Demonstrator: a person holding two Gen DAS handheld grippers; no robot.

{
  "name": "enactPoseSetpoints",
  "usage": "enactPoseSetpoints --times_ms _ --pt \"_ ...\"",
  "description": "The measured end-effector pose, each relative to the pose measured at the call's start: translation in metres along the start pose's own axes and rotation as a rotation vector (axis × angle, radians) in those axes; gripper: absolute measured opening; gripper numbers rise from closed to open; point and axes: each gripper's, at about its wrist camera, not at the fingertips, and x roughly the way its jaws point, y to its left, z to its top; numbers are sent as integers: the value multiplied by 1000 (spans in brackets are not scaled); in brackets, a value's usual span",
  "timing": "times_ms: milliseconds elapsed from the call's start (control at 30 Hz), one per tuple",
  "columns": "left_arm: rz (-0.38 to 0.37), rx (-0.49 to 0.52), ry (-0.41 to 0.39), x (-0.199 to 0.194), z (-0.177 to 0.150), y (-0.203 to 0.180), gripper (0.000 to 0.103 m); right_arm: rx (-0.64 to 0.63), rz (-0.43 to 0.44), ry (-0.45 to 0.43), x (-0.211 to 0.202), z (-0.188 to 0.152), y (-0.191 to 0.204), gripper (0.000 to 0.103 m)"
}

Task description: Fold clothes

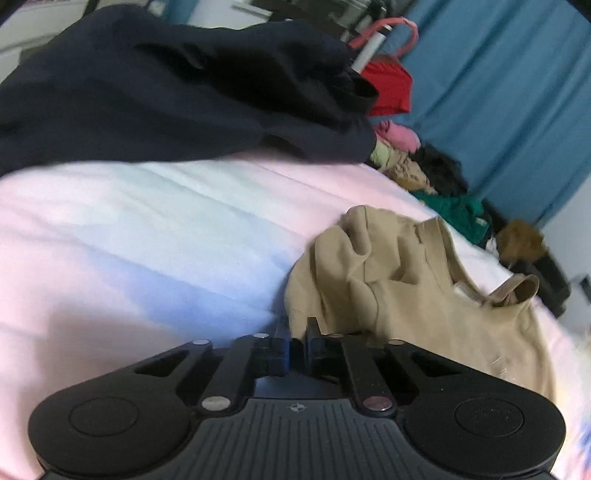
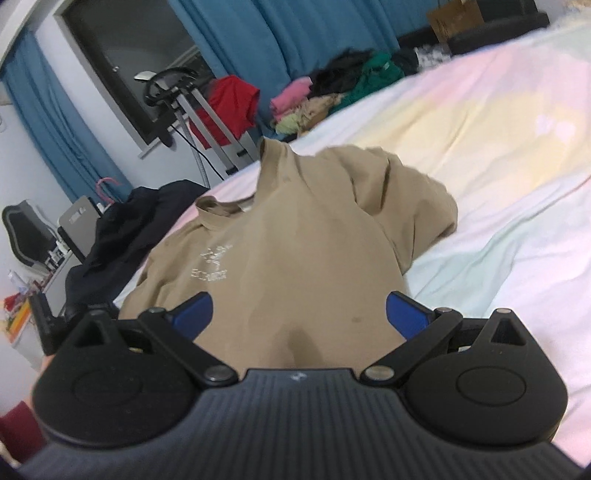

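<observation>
Tan cotton T-shirt (image 2: 295, 236) rumpled on pastel striped bedsheet (image 2: 498, 155), long axis running away from my wide-open right gripper (image 2: 299, 314), collar at far end, bare sheet to its right, my left gripper (image 1: 295, 345) closed at its near edge, dark navy garment (image 1: 166, 92) beyond.

Blue curtains (image 2: 280, 40) hang behind the pastel bedsheet (image 2: 498, 155); a grey stand (image 2: 207, 118) rises beside a dark window (image 2: 136, 55) (a cardboard box (image 2: 456, 16) sits far off)
</observation>
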Motion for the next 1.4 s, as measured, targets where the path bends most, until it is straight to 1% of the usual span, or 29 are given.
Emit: enactPoseSetpoints --times_ms 33,100,167,233,267,333,367,400,433,467,500,533,600,667,733,767,867,933,967,1067,1133,1167,1200,1233,1267,1333,1367,1400 --pt "-1 4 -22 -4 4 3 3 24 -1 11 3 0 -4 102" --pt "4 -7 -82 -18 19 9 2 80 9 26 7 2 -12 102" --pt "22 -20 -152 -36 39 14 2 127 20 24 7 4 -18 102" --pt "95 7 -226 -53 67 12 2 147 23 15 7 5 -20 102" --pt "153 35 -260 -59 81 9 2 148 21 12 7 5 -20 102" --pt "297 93 -313 -66 106 0 2 147 14 11 8 6 -20 102" --pt "353 112 -320 -65 115 -2 3 146 12 13 10 6 -19 102" --pt "408 125 -323 -64 122 -5 5 144 10 14 10 6 -19 102" --pt "439 126 -320 -63 126 -6 9 140 9 15 10 6 -19 102" --pt "443 105 -315 -63 128 -6 15 136 7 16 10 7 -19 102" --pt "435 82 -315 -65 128 -5 23 133 6 17 10 7 -20 102" --pt "423 64 -321 -69 126 -4 27 130 5 16 9 7 -20 102" --pt "403 40 -318 -78 114 2 43 127 3 10 6 7 -20 102" --pt "382 4 -304 -86 101 12 48 132 9 8 4 7 -21 102" --pt "331 -99 -276 -94 86 33 53 136 18 9 1 7 -21 102" --pt "306 -176 -247 -99 75 46 56 137 23 10 0 6 -20 102" --pt "221 -400 -157 -110 42 84 57 139 39 17 -3 5 -18 102" --pt "119 -520 -82 -104 22 99 57 140 46 24 -4 3 -16 102" --pt "84 -554 -57 -101 14 103 57 140 50 27 -4 2 -15 102" --pt "80 -496 -66 -95 10 88 57 138 48 29 -7 1 -14 102" --pt "77 -458 -73 -90 7 79 54 143 47 27 -8 0 -14 102" --pt "75 -438 -76 -88 6 74 44 147 45 26 -8 0 -15 102" --pt "74 -419 -79 -86 4 70 31 150 43 26 -7 1 -15 102" --pt "72 -400 -82 -84 3 65 23 152 42 28 -6 1 -16 102" --pt "82 -376 -92 -84 2 60 5 154 40 30 -4 1 -16 102" --pt "160 -292 -142 -93 2 49 4 158 35 32 -2 1 -17 102" --pt "225 -213 -180 -98 2 40 1 159 31 31 -1 0 -18 102" --pt "290 -133 -218 -103 3 31 1 158 25 28 -1 1 -18 102"
